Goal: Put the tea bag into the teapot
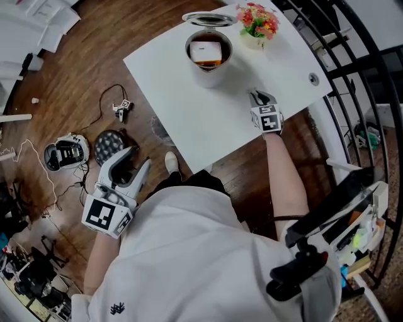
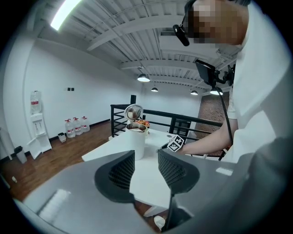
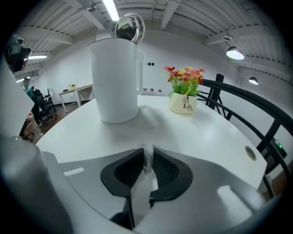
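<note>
The white teapot [image 1: 209, 77] stands at the far side of the white table [image 1: 189, 119] with its hinged metal lid [image 1: 209, 19] tipped open; something orange and white lies inside. My right gripper [image 1: 257, 96] rests low on the table to the right of the pot, a short way from it. In the right gripper view its pads [image 3: 130, 170] are pressed on a thin pale tea bag [image 3: 147, 165], with the teapot [image 3: 114, 82] ahead and to the left. My left gripper [image 1: 135, 161] hangs off the table's left side over the floor, open and holding nothing [image 2: 146, 157].
A small pot of flowers [image 1: 257, 25] stands at the table's far right, beside the teapot. A round cable hole [image 1: 313, 78] sits near the right edge. A black railing [image 1: 352, 50] runs behind the table. Cables and small devices [image 1: 66, 151] lie on the wooden floor to the left.
</note>
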Demonstrator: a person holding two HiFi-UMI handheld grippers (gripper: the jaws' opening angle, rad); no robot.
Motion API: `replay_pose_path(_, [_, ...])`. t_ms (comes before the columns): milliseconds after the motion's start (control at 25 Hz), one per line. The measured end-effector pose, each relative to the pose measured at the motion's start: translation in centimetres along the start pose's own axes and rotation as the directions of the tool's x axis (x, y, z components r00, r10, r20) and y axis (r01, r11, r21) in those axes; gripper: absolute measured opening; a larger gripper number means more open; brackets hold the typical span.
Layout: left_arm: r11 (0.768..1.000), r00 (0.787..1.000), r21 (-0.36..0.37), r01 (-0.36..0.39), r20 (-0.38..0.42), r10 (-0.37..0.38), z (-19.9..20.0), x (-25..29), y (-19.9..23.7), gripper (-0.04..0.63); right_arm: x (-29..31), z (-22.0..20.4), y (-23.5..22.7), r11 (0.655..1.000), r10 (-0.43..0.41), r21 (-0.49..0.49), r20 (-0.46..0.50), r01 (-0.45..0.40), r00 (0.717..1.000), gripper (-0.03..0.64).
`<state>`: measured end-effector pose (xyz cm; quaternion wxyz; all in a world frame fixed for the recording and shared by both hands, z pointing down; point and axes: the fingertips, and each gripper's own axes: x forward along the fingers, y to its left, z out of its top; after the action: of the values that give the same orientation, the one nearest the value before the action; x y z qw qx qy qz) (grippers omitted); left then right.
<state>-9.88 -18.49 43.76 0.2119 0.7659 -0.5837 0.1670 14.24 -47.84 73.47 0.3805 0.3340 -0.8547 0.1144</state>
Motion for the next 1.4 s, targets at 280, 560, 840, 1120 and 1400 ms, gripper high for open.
replay_pose_path(280, [1.0, 1.0, 0.01, 0.012, 0.015, -0.012, 0.0, -0.6, 0.7, 0.155, -2.0, 1.4, 0.3, 1.0, -0.027, -0.006, 0.024, 0.027, 0.999, 0.026])
replay_pose_path(560, [0.998, 0.996, 0.017, 0.069, 0.056, -0.069, 0.5, -0.4, 0.7, 0.155, -7.0, 5.0, 1.1, 0.999, -0.04, -0.001, 0.09, 0.04, 0.995, 0.025])
replay_pose_path(840, [0.993, 0.988, 0.046, 0.112, 0.1, -0.116, 0.4, -1.1, 0.7, 0.155, -13.7, 11.5, 3.1, 0.999, -0.036, -0.022, 0.19, 0.041, 0.981, 0.025])
replay_pose_path(1120, [0.99, 0.976, 0.068, 0.125, 0.172, -0.135, 0.4, -2.3, 2.1, 0.155, -17.5, 19.1, 7.0, 0.996, 0.024, -0.089, 0.267, 0.0, 0.963, 0.025])
replay_pose_path(1400, [0.993, 0.974, 0.06, 0.098, 0.202, -0.108, 0.4, -4.0, 4.7, 0.155, -16.5, 24.3, 9.7, 0.99, 0.061, -0.142, 0.284, -0.021, 0.957, 0.025])
